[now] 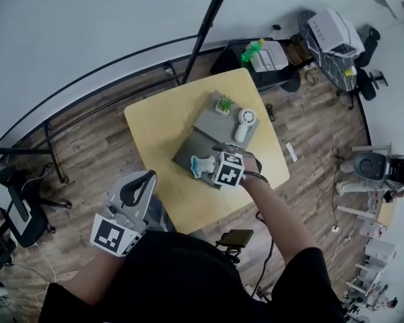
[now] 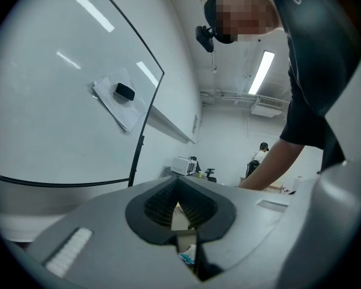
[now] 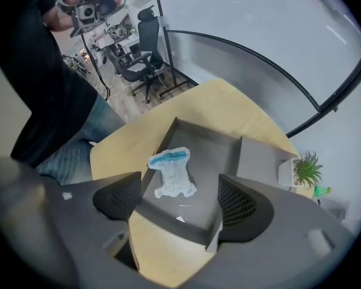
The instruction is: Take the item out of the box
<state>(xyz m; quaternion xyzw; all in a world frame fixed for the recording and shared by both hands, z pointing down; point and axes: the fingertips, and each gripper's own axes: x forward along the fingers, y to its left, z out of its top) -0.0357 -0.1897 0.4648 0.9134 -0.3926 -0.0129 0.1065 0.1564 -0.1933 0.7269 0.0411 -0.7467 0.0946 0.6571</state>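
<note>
A shallow grey box lies open on the yellow table. Inside it lies a small white and blue item, flat on the box floor. My right gripper points down over the box, open, its pads standing either side of the item and above it, not touching. My left gripper is held off the table's near left corner. In the left gripper view its jaws meet at the tips with nothing between them.
The grey lid lies behind the box and carries a small potted plant and a white object. A black pole rises behind the table. Office chairs and a black stool stand around it.
</note>
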